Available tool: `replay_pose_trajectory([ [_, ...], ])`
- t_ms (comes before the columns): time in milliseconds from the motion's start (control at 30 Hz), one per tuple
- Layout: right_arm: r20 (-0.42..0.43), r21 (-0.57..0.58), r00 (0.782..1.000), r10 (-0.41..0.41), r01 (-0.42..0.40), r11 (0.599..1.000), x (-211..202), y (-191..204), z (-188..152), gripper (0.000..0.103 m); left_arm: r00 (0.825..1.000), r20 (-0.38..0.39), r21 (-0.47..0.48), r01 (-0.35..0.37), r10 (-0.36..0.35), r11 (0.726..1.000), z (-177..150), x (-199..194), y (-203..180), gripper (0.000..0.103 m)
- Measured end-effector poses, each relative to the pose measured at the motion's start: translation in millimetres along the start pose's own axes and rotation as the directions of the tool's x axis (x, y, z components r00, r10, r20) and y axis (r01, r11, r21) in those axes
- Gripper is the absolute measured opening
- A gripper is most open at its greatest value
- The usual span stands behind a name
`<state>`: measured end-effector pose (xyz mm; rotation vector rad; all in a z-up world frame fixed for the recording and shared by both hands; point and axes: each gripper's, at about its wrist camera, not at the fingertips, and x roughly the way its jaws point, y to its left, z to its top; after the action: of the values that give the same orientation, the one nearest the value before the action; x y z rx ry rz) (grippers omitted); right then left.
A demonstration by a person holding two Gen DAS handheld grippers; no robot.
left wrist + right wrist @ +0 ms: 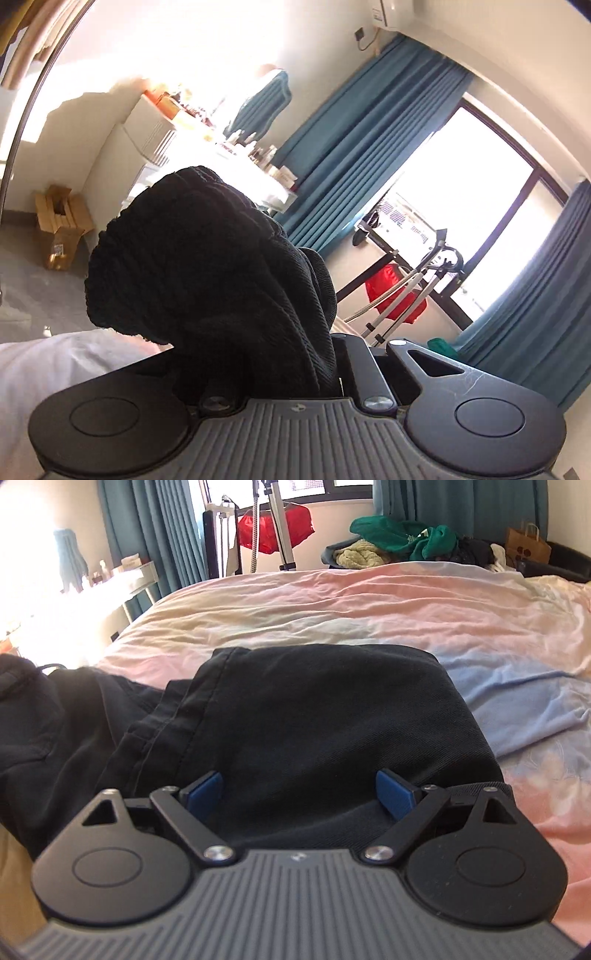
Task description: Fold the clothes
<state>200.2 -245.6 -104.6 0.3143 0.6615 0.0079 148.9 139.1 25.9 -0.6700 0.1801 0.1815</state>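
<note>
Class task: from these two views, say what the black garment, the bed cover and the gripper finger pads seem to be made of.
Black garment: matt woven cotton, probably twill; stitched seams, fine diagonal weave.
Bed cover: thin soft cotton-like sheet in pastel colours; creases finely.
Pads on the right gripper: blue, matt, likely rubber or foam; unclear.

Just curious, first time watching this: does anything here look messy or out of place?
Yes: a heap of unfolded clothes is piled beyond the far edge of the bed, green and cream pieces jumbled together.
</note>
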Motion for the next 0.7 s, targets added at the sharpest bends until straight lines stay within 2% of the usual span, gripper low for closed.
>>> replay_pose_trajectory([
  [100, 0.057, 0.125, 0.996, 0.074, -0.081, 0.989, -23.8, -29.7, 18.1, 0.092, 0.993, 0.009, 0.06, 0.114, -0.115, 0.992, -13.0, -12.2, -74.4, 0.01],
  [267, 0.157, 0.247, 0.987, -0.017, -0.023, 0.969, -63.6, -86.6, 42.0, 0.092, 0.962, 0.023, 0.186, 0.262, -0.271, 0.947, -69.3, -28.5, -184.7, 0.01],
  [367, 0.206, 0.37, 0.977, -0.058, -0.023, 0.929, -83.6, -131.1, 53.8, 0.092, 0.941, -0.016, 0.281, 0.33, -0.339, 0.901, -129.3, -36.0, -238.5, 0.01],
  [433, 0.245, 0.445, 0.968, -0.046, -0.07, 0.893, -94.0, -158.0, 55.8, 0.092, 0.924, -0.089, 0.344, 0.38, -0.373, 0.859, -179.5, -36.4, -264.6, 0.01],
  [533, 0.291, 0.509, 0.957, -0.02, -0.137, 0.85, -102.3, -184.0, 54.2, 0.092, 0.889, -0.226, 0.429, 0.458, -0.399, 0.779, -258.9, -35.6, -296.9, 0.01],
  [633, 0.308, 0.53, 0.951, 0.004, -0.175, 0.83, -102.6, -198.5, 52.2, 0.093, 0.858, -0.389, 0.531, 0.507, -0.337, 0.679, -327.8, -33.7, -307.0, 0.01],
  [700, 0.313, 0.54, 0.949, 0.02, -0.195, 0.819, -100.6, -203.5, 51.5, 0.093, 0.838, -0.467, 0.576, 0.53, -0.281, 0.622, -363.0, -32.3, -305.8, 0.011],
])
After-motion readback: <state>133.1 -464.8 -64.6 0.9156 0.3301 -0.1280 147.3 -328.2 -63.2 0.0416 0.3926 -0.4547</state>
